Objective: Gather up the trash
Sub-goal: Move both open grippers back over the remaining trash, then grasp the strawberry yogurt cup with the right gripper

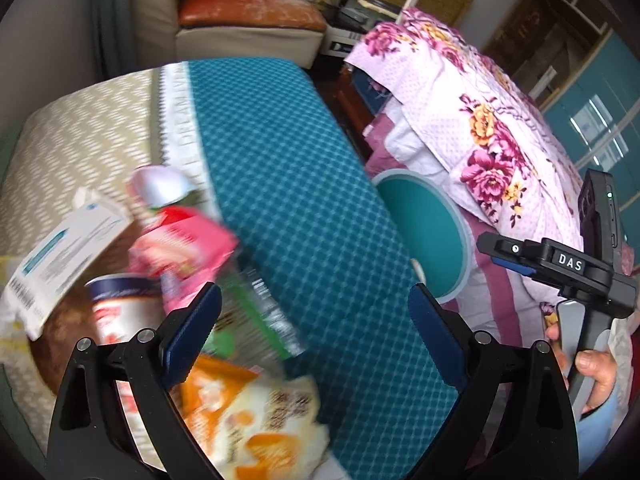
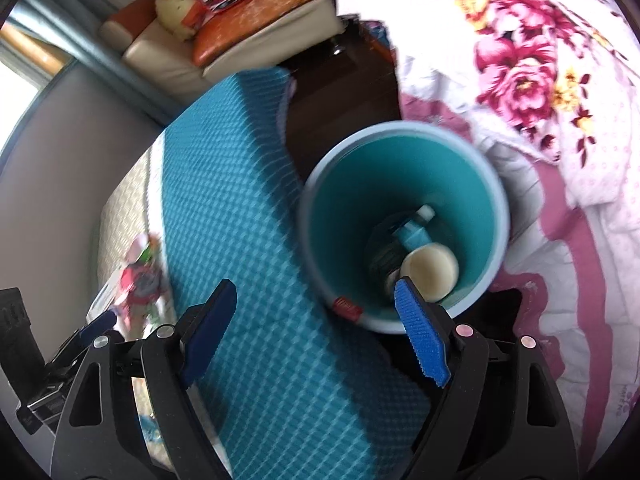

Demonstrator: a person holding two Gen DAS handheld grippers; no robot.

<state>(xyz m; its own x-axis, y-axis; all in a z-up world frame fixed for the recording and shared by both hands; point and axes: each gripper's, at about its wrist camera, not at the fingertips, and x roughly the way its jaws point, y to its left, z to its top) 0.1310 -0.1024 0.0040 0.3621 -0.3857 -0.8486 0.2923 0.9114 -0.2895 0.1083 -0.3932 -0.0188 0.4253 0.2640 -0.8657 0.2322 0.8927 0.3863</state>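
A heap of trash lies on the table at the left: a white carton (image 1: 64, 248), a pink wrapper (image 1: 188, 248), a cup with a dark rim (image 1: 116, 308) and an orange and white snack bag (image 1: 256, 420). My left gripper (image 1: 316, 336) hangs over the heap's right side, open, nothing between its pads. A teal bin (image 2: 320, 216) stands on the floor beside the table, holding a pale round lid (image 2: 430, 270) and a small bottle (image 2: 414, 232). My right gripper (image 2: 316, 332) hovers at the bin's near rim, open and empty. The bin (image 1: 424, 224) also shows in the left wrist view.
A teal checked cloth (image 1: 288, 184) covers the table's right half, a beige patterned cloth (image 1: 80, 132) its left. A floral quilt (image 1: 492, 128) lies on the bed right of the bin. A sofa (image 1: 248, 20) stands behind. A hand (image 1: 596, 372) holds the right gripper's handle.
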